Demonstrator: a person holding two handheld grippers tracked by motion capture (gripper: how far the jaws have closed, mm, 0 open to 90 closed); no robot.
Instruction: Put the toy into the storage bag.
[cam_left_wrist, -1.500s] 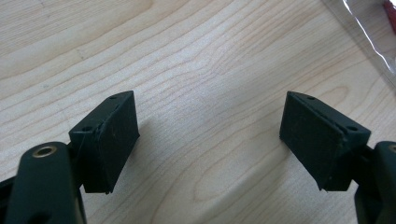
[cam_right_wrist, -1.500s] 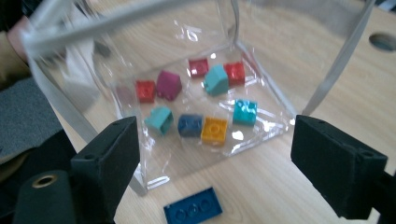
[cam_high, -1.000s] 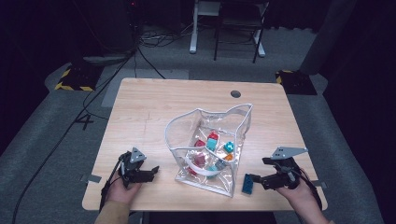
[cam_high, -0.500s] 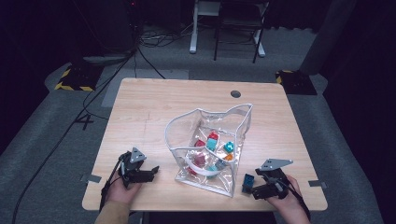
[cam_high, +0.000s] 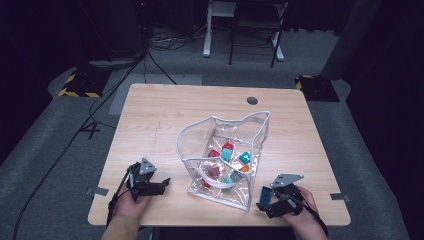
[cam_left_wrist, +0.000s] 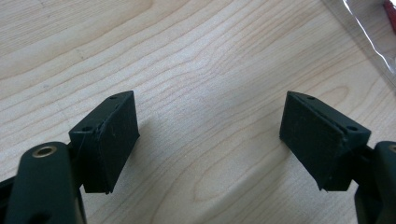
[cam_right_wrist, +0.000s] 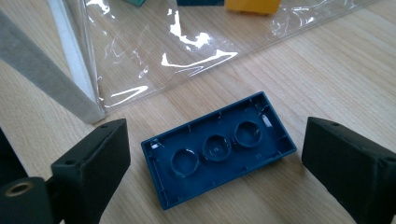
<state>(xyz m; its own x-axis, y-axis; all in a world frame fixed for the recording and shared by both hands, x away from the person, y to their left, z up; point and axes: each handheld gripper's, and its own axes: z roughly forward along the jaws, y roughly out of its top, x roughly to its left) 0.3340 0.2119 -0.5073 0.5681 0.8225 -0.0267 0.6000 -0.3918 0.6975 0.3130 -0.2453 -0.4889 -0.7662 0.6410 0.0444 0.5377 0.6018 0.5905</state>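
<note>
Wooden table (cam_high: 150, 120): left gripper (cam_high: 162, 183) is idling open-jawed near its front-left corner, holding nothing. Dark blue brick (cam_right_wrist: 217, 148) is lying underside-up near the front edge beside the clear pouch (cam_high: 200, 145), long axis spanning the right gripper (cam_right_wrist: 212, 163), whose jaws, just widened, are straddling it without contact.

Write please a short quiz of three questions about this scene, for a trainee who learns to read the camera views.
1. True or false: the dark blue brick lies hollow side up on the wooden table.
2. The right claw is: A) shut on the brick, B) open with the brick lying between its jaws, C) inside the clear pouch.
3. What lies between the jaws of the left claw?

Key:
1. True; three round tubes of its underside show.
2. B; its jaws have just been opening and the pads stand apart from the brick.
3. Nothing but bare table; it is open.
</note>
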